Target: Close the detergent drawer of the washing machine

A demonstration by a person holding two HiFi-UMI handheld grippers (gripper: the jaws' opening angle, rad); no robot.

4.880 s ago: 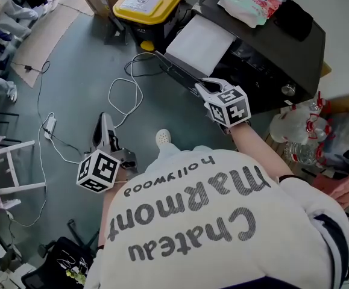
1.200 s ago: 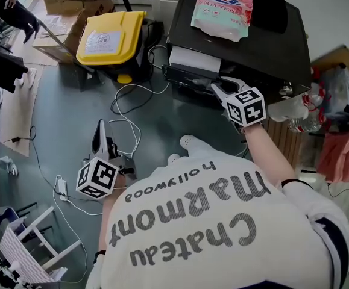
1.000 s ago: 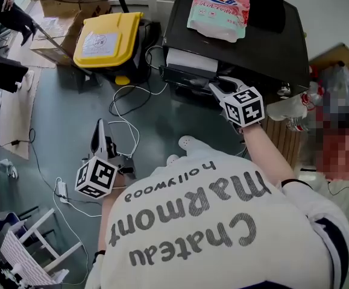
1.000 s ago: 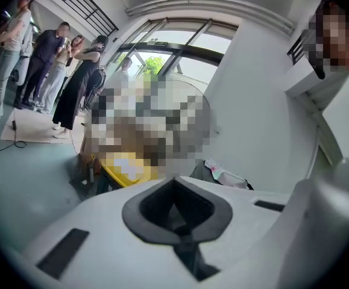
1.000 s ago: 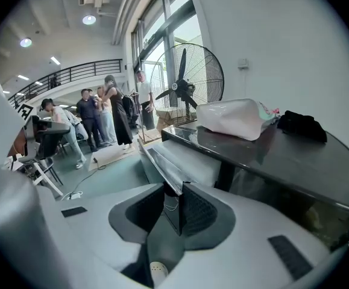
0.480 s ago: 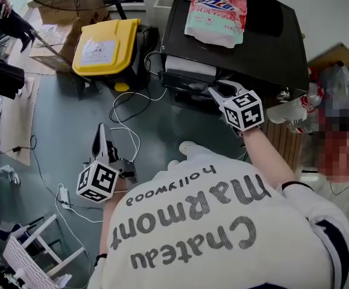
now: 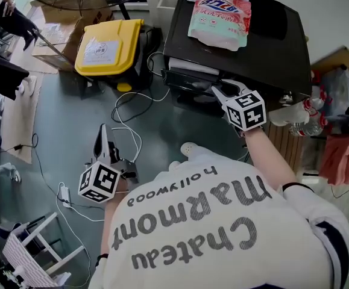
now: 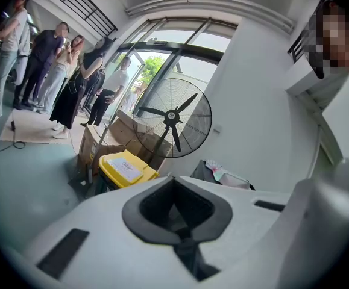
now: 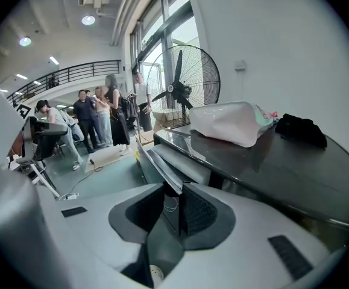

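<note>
Head view: two grippers, one drawer, one machine.

Between the jaws of the right gripper (image 7: 217, 88) stands the thin front edge of the single dark detergent drawer (image 7: 185, 79), and they pinch it. The drawer juts a little from the black box-shaped washing machine (image 7: 252, 50), its inside unseen. Beyond those jaws, on the machine's top, lie one pink-and-green plastic detergent pouch (image 7: 218, 12) and one black cloth (image 7: 272, 18). The left gripper (image 7: 101, 128), well apart from the machine, has its jaws pressed together on nothing. Ahead of them stand one yellow-lidded bin (image 7: 105, 47), lid down, and one round pedestal fan (image 8: 173, 117).
</note>
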